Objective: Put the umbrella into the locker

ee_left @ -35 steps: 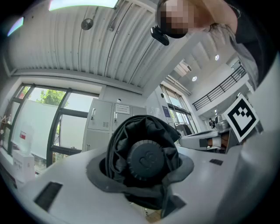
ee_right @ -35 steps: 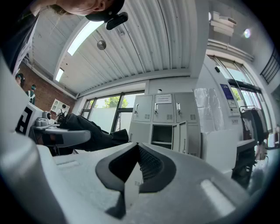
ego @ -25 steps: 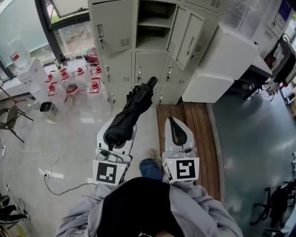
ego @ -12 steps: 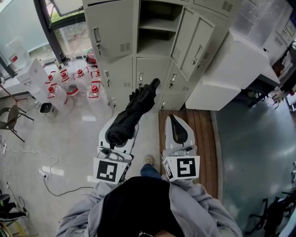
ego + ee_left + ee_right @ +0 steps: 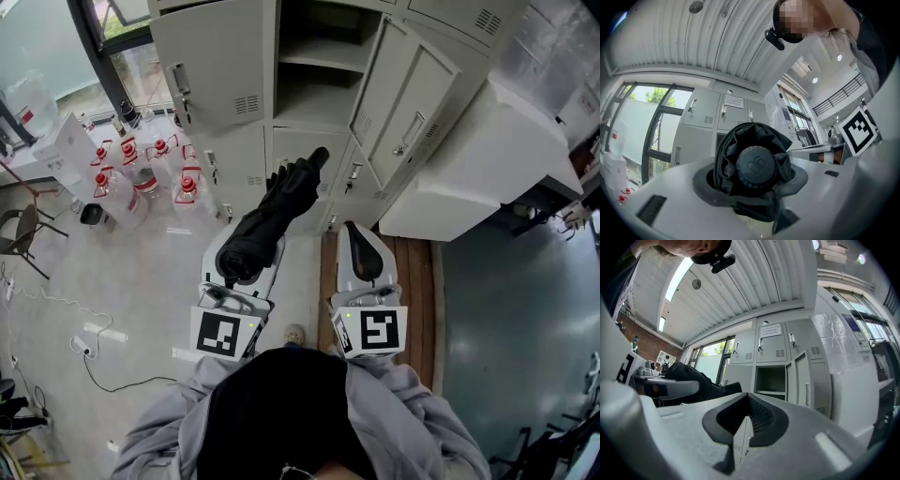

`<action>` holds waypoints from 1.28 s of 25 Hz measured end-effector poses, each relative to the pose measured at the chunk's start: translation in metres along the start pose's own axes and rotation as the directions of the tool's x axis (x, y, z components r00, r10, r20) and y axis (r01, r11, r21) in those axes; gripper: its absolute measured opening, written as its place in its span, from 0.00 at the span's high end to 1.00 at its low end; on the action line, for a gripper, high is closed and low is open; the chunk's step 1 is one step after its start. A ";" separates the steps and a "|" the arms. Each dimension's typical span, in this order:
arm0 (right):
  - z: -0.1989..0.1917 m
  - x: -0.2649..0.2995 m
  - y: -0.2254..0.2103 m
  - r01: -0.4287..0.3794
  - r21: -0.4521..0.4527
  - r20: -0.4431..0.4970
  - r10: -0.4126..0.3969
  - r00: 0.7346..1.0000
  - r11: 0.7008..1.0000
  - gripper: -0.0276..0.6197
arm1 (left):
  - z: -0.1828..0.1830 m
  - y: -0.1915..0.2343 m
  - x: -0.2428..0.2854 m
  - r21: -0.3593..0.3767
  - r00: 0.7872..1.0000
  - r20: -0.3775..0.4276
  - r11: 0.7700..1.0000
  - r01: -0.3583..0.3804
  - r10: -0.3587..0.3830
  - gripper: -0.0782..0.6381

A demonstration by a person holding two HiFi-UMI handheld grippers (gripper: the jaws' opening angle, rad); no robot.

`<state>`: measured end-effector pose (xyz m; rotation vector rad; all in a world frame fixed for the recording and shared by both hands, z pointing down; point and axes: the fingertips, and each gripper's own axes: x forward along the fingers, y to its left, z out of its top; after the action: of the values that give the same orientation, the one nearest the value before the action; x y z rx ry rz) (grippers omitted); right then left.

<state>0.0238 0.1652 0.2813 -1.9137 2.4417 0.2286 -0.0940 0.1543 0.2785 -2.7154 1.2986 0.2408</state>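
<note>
A folded black umbrella (image 5: 272,216) lies lengthwise in my left gripper (image 5: 246,258), which is shut on its thick end; the handle tip (image 5: 319,156) points at the grey lockers (image 5: 225,84). In the left gripper view the umbrella's round end cap (image 5: 757,164) fills the gap between the jaws of the left gripper (image 5: 754,180). One locker compartment (image 5: 314,70) stands open with a shelf inside, its door (image 5: 403,103) swung right. My right gripper (image 5: 356,246) is beside the left one, shut and empty. In the right gripper view the right gripper (image 5: 745,423) faces the open compartment (image 5: 771,380).
Several red-capped water jugs (image 5: 141,169) stand on the floor left of the lockers. A white cabinet (image 5: 478,159) sits to the right, with a wooden platform (image 5: 417,272) in front of it. A chair (image 5: 19,239) and a floor cable (image 5: 56,309) are far left.
Both grippers and the umbrella have moved forward toward the lockers, which now look larger and nearer. The grip on the umbrella is unchanged.
</note>
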 end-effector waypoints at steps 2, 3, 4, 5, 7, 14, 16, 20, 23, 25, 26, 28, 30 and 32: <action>-0.006 0.012 -0.014 -0.014 -0.011 0.000 0.014 1.000 1.000 0.95 | -0.004 0.000 0.017 0.003 1.000 0.001 1.000 -0.011 0.011 0.60; -0.008 0.017 -0.020 -0.021 -0.014 0.001 0.021 1.000 1.000 0.95 | -0.005 0.001 0.024 0.007 1.000 0.001 1.000 -0.017 0.017 0.60; -0.011 0.021 -0.025 -0.027 -0.013 0.002 0.027 1.000 1.000 0.95 | -0.006 0.002 0.031 0.013 1.000 0.000 1.000 -0.023 0.023 0.60; -0.012 0.025 -0.029 -0.031 -0.010 0.002 0.031 1.000 0.999 0.95 | -0.007 0.002 0.036 0.020 1.000 -0.001 0.999 -0.028 0.028 0.60; -0.015 0.031 -0.037 -0.037 -0.004 0.003 0.037 0.999 0.999 0.95 | -0.008 0.003 0.046 0.028 0.999 -0.002 0.999 -0.034 0.034 0.60; -0.018 0.045 -0.054 -0.043 0.003 0.007 0.043 0.999 0.999 0.95 | -0.010 0.006 0.067 0.041 0.999 0.003 0.998 -0.044 0.043 0.60; -0.021 0.045 -0.054 -0.044 0.003 0.004 0.044 0.999 0.999 0.95 | -0.011 0.007 0.069 0.038 0.999 0.000 0.998 -0.041 0.041 0.60; -0.026 0.049 -0.056 -0.042 0.010 0.005 0.041 0.999 0.999 0.95 | -0.015 0.010 0.073 0.037 0.999 0.004 0.998 -0.041 0.041 0.60; -0.029 0.056 -0.057 -0.043 0.010 0.002 0.043 0.999 0.999 0.95 | -0.018 0.013 0.079 0.044 0.999 0.006 0.999 -0.032 0.032 0.60; -0.032 0.064 -0.058 -0.042 0.008 -0.002 0.042 0.999 0.999 0.95 | -0.020 0.017 0.085 0.040 1.000 0.009 0.999 -0.024 0.024 0.60; -0.033 0.068 -0.059 -0.040 0.007 -0.003 0.040 0.999 0.999 0.95 | -0.021 0.019 0.089 0.035 1.000 0.010 0.999 -0.021 0.021 0.60; -0.035 0.079 -0.061 -0.037 0.003 -0.002 0.037 0.999 0.999 0.95 | -0.025 0.027 0.097 0.028 1.000 0.010 0.999 -0.021 0.021 0.60; -0.037 0.093 -0.064 -0.036 0.000 -0.003 0.036 0.999 0.999 0.95 | -0.029 0.036 0.107 0.027 1.000 0.010 0.999 -0.021 0.021 0.60; -0.042 0.107 -0.068 -0.032 -0.001 -0.009 0.032 0.999 0.999 0.95 | -0.032 0.046 0.120 0.028 1.000 0.020 0.999 -0.016 0.016 0.60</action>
<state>0.0662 0.0412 0.3038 -1.8811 2.4801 0.2234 -0.0532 0.0285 0.2840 -2.6733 1.3087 0.2476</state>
